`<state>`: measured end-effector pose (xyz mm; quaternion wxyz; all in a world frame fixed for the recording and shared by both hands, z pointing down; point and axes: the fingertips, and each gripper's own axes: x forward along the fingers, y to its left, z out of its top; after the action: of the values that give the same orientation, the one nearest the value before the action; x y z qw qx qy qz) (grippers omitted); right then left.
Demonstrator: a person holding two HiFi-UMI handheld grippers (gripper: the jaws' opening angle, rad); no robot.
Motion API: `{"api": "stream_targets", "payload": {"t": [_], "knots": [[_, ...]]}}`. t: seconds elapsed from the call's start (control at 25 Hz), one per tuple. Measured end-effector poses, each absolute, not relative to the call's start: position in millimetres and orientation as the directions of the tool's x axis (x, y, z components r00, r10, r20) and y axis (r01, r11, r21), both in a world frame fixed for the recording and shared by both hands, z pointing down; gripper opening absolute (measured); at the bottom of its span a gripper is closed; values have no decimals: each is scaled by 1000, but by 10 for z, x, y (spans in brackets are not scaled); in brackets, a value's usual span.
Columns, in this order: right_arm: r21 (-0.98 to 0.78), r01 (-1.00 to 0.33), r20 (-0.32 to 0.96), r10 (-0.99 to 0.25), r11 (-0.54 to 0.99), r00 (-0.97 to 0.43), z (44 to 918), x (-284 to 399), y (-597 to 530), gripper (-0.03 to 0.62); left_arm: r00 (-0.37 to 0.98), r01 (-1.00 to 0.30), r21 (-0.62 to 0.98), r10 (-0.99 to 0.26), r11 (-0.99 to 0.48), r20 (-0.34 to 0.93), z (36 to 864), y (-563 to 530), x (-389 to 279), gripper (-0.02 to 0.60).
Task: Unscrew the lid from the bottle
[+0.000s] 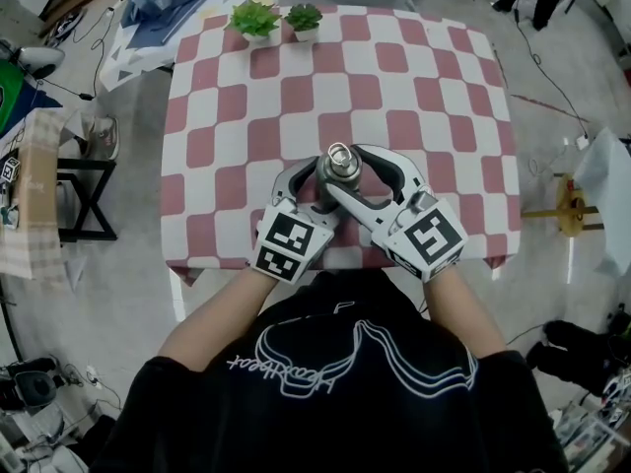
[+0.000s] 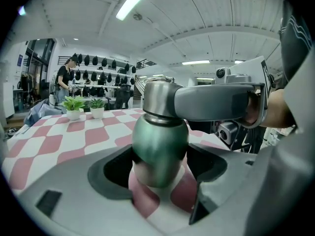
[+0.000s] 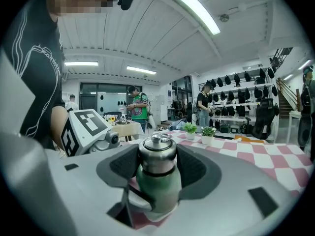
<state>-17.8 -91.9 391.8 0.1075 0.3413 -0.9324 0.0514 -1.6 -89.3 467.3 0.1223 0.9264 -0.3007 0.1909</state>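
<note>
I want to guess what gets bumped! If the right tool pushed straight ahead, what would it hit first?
The lid of the bottle. It already sits between the right tool's jaws, so it would probably just press deeper in.

the worktop (image 1: 444, 87) is covered by a red-and-white checked cloth (image 1: 394, 131). a left potted plant (image 1: 254, 18) and a right potted plant (image 1: 304, 18) stand at its far edge.

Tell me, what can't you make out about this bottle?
Bottle body and base: head view, covered by the lid, left tool and right tool.
Part of the lid: left tool view, behind the right tool.
Lid threads: every view, under the lid itself; looseness untellable.
</note>
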Motion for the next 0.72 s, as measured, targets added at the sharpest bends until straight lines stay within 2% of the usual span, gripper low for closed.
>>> {"api": "stream_targets", "payload": {"t": [0.32,0.72], "knots": [[-32,-612,242,-588,790,-772,3918,-198,-927,247,775,-557,111,-468,-823,424,4683,-894,-20,345],[-46,-504,303,-468,863,-830,3942,-204,-932,245,855,-386,112,-309,-916,416,4682,-884,-25,345]]}}
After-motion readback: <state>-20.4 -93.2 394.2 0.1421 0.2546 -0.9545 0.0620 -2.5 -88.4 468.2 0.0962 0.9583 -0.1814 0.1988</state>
